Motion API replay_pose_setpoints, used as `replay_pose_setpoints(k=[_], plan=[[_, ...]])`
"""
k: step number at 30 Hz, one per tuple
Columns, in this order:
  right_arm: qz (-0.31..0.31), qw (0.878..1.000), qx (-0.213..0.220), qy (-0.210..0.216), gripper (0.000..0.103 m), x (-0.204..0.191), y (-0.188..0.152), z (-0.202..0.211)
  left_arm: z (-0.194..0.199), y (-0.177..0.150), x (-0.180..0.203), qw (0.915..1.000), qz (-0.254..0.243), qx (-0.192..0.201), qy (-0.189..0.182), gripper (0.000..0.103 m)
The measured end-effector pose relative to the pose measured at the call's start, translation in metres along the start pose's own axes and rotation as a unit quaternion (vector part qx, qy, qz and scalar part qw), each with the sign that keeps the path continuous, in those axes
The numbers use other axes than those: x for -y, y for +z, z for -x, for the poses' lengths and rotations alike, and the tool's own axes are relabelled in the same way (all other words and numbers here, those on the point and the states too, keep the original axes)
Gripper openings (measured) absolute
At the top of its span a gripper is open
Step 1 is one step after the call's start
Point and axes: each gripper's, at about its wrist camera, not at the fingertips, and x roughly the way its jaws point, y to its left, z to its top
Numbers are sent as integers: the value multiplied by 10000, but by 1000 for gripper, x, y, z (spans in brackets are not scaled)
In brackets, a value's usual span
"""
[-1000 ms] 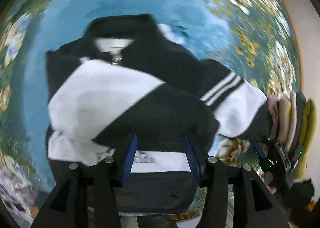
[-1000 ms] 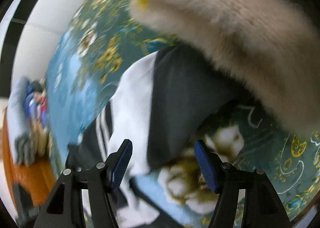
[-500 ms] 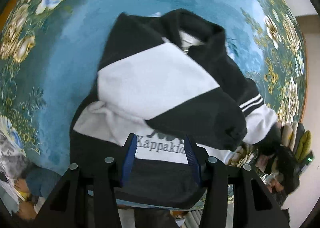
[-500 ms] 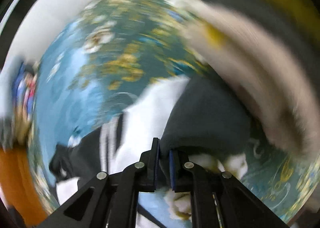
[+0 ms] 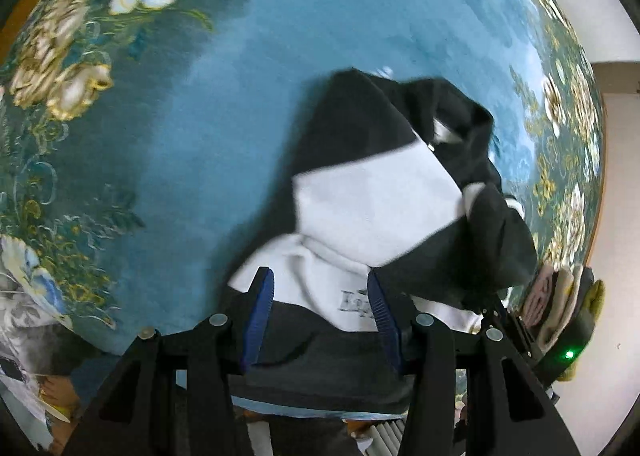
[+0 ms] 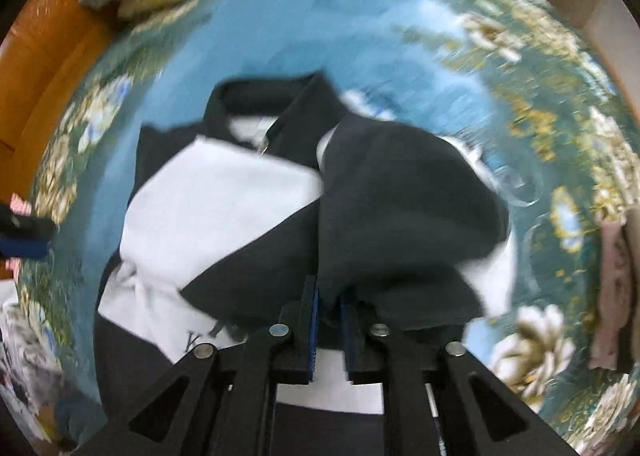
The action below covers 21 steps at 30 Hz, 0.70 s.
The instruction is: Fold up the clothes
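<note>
The black-and-white jacket [image 6: 224, 215] lies mid-carpet [image 5: 200, 115], collar toward the far edge. The right claw [image 6: 328, 324] pinches its black sleeve [image 6: 400, 215], jaws easing open slightly, so the fold runs leftward across the chest. The left claw [image 5: 320, 316] hovers half-open over the hem, gripping nothing.

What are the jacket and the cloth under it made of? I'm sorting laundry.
The jacket looks like soft matte fleece or sweatshirt knit: thick rounded folds, no shine. The cloth under it looks like a short-pile printed fabric, faintly mottled, though blur leaves that open.
</note>
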Motion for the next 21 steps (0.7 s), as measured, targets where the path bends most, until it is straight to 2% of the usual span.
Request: replay_pose_setpoints(k=[2, 4, 5, 6, 10, 12, 14, 16, 17, 19, 21], plan=[[36, 10000, -77, -2, 17, 0, 2, -2, -1, 2, -10, 10000, 92, -8, 34, 50], [36, 9998, -92, 190, 36, 1, 1, 2, -2, 3, -18, 9998, 177, -27, 67, 50], [62, 9995, -55, 299, 53, 1, 0, 7, -4, 4, -17, 9998, 176, -46, 66, 50], [89, 9991, -18, 409, 62, 1, -2, 12, -7, 5, -14, 9998, 154, -70, 56, 50], [-85, 9969, 143, 764, 65, 12, -10, 36, -17, 8, 28, 9994, -325, -106, 47, 50], [-508, 9957, 223, 737, 66, 33, -14, 46, -24, 6, 70, 9962, -866, -95, 92, 50], [-1021, 9923, 261, 651, 67, 61, -22, 53, -32, 0, 115, 9890, -1470, -101, 140, 50], [-1485, 9873, 249, 505, 67, 92, -33, 56, -40, -14, 167, 9751, -2209, -96, 193, 51], [-1680, 9846, 244, 426, 67, 107, -40, 58, -45, -23, 191, 9651, -2607, -57, 241, 51], [-2009, 9789, 235, 298, 67, 131, -54, 61, -54, -45, 239, 9391, -3419, 49, 352, 54], [-2279, 9732, 213, 226, 67, 148, -68, 62, -63, -67, 287, 9060, -4206, 156, 461, 57]])
